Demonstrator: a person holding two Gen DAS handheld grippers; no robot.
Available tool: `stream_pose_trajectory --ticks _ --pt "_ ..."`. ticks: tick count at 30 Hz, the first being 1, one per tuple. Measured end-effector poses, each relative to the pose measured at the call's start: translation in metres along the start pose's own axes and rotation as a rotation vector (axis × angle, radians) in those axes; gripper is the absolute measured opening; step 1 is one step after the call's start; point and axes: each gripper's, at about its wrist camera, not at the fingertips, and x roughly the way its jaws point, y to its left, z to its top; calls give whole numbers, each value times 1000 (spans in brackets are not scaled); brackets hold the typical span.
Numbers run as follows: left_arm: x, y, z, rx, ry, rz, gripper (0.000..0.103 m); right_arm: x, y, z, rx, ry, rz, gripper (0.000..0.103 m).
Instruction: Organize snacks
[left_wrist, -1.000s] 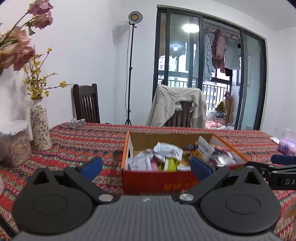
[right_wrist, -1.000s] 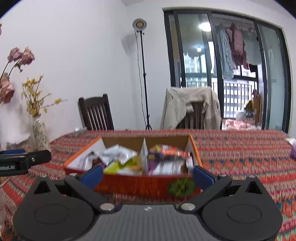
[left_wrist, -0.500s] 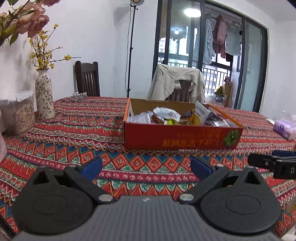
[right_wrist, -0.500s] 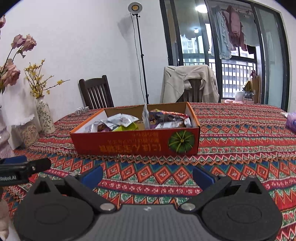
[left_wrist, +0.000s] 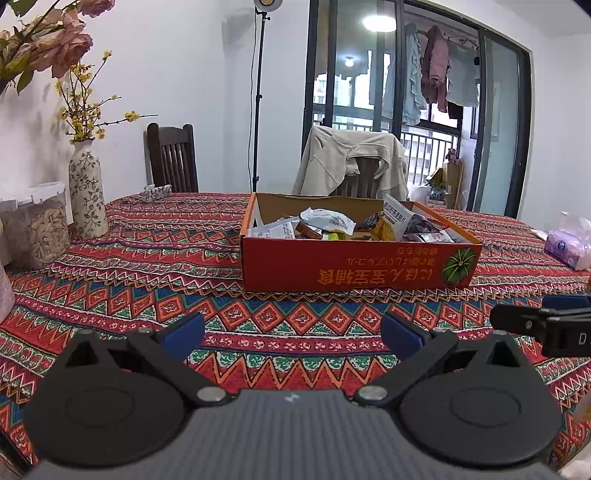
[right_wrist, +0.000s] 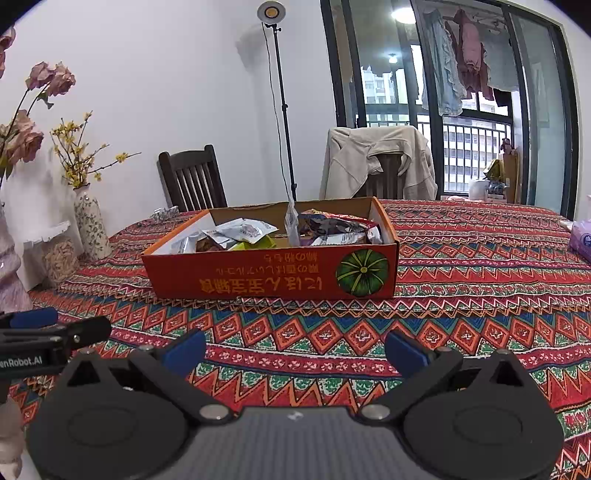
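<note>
- A dining room with white walls and a dark-framed glass balcony door (left_wrist: 413, 110), laundry hanging behind it.
- A long table under a red patterned tablecloth (left_wrist: 177, 266) fills the lower half of both views.
- Two chairs stand at the far side: a dark wooden chair (left_wrist: 171, 158) and one draped with a beige jacket (left_wrist: 351, 162); a lamp stand (left_wrist: 256, 96) rises between them.
- The orange cardboard box (left_wrist: 332, 269) sits in the middle of the table, open-topped, a green pumpkin printed on its near wall.
- Snack packets (left_wrist: 328, 221) lie heaped loosely inside the box; one white packet (right_wrist: 291, 221) stands upright.
- At the table's left edge are a floral vase (left_wrist: 86, 195) with yellow sprigs and a lidded clear jar (left_wrist: 37, 229).
- A purple tissue pack (left_wrist: 567, 243) lies at the right edge.
- The left gripper (left_wrist: 291, 334) hovers over the cloth short of the box, blue pads spread wide, holding nothing.
- The right gripper (right_wrist: 295, 349) is level beside it, likewise spread and empty.
</note>
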Motion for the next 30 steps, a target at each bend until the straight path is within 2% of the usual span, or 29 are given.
stream_pose_trajectory --ticks 30 --pt "0 -3 -1 2 -5 -1 103 1 -4 -2 4 10 -6 103"
